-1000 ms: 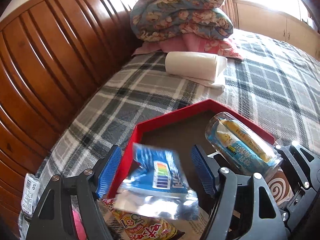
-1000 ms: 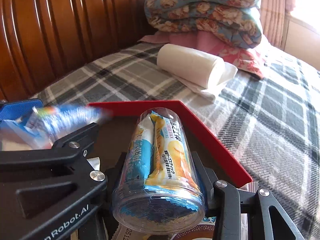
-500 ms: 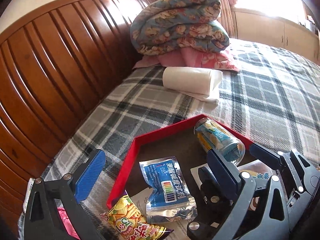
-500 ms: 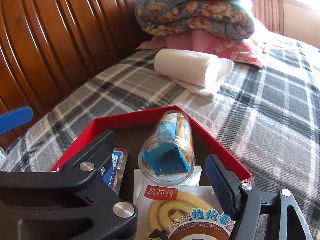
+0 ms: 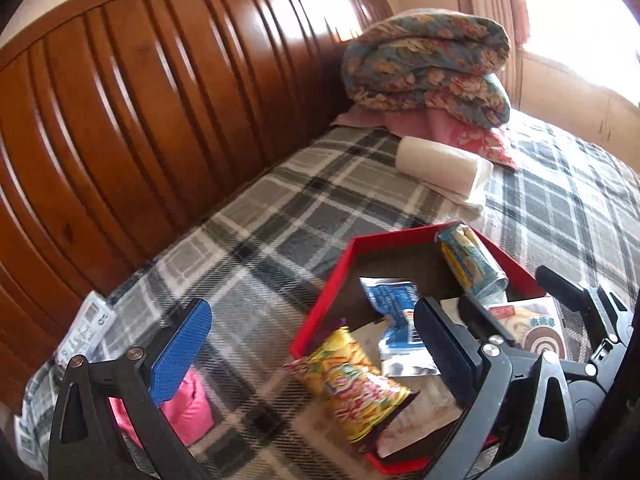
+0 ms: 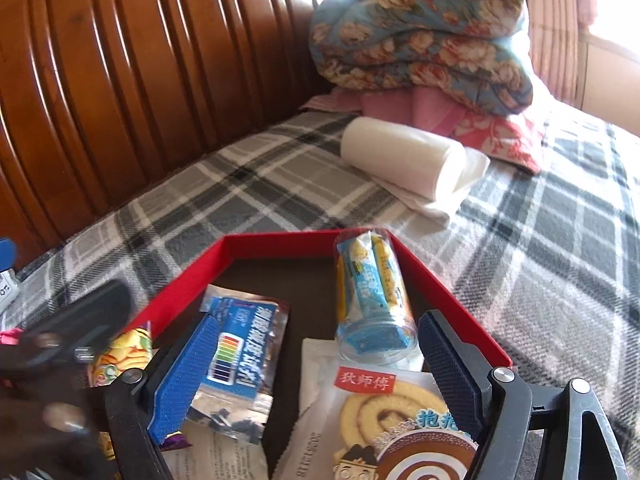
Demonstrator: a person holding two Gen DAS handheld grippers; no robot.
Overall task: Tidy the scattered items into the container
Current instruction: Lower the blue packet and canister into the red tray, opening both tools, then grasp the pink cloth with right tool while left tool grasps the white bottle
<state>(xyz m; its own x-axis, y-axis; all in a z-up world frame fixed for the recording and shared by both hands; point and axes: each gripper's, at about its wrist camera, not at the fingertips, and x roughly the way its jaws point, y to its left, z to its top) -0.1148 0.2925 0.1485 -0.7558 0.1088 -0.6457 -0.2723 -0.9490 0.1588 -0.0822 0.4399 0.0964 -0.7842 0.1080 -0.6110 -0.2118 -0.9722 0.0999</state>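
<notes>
A red box point(image 5: 332, 284) point(image 6: 276, 240) lies on the plaid bed. In it are a clear jar of wrapped snacks point(image 5: 472, 260) point(image 6: 370, 300), a blue foil packet point(image 5: 394, 312) point(image 6: 238, 352), a swirl-cake packet point(image 5: 532, 328) point(image 6: 392, 412) and a yellow snack bag point(image 5: 352, 388) point(image 6: 120, 352). My left gripper point(image 5: 312, 356) is open and empty above the box's left edge. My right gripper point(image 6: 316, 380) is open and empty over the box. A pink item point(image 5: 188, 404) lies on the bed under my left finger.
A wooden headboard point(image 5: 140, 120) stands on the left. A folded floral quilt point(image 6: 420, 28) on pink pillows and a white roll point(image 6: 404, 160) lie beyond the box. A printed packet point(image 5: 84, 328) lies by the headboard.
Both grippers let go and pulled back: the blue packet and the jar now lie in the box. My left gripper has swung left.
</notes>
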